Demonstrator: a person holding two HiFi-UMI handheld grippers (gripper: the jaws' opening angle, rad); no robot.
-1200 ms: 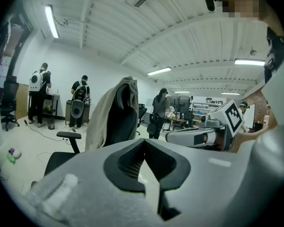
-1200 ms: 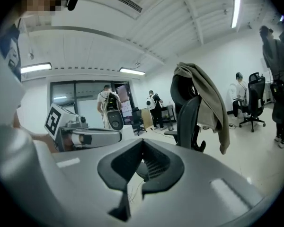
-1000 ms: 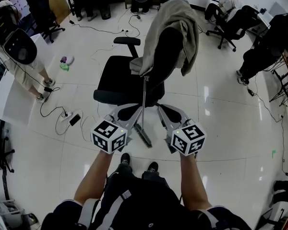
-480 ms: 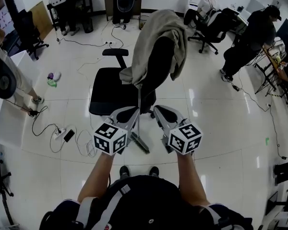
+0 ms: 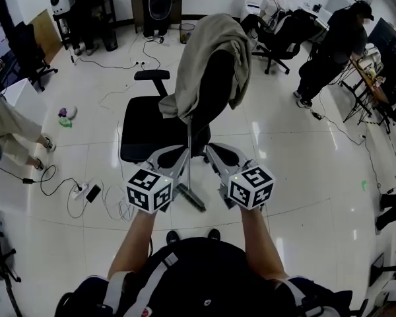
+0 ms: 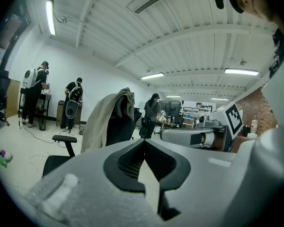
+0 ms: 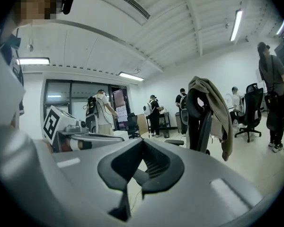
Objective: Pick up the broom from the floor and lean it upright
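The broom [image 5: 189,144] stands upright, its thin metal handle leaning against the back of a black office chair [image 5: 142,121]. Its brush head [image 5: 193,199] rests on the white floor. A beige jacket [image 5: 211,51] hangs over the chair back. My left gripper [image 5: 182,153] is just left of the handle and my right gripper [image 5: 210,149] just right of it; neither holds it. In the left gripper view the left gripper [image 6: 144,141] is shut with nothing between its jaws. The right gripper [image 7: 143,141] is likewise shut and empty, with the chair [image 7: 203,117] ahead to its right.
A power strip with cables [image 5: 86,191] lies on the floor at the left, and small items [image 5: 66,114] lie further back. People stand or sit along the far wall and at the right [image 5: 330,45], beside other office chairs [image 5: 277,32].
Both grippers have lifted and drawn slightly back from the broom. The broom has stayed leaning on the chair. The head camera has tilted up a little.
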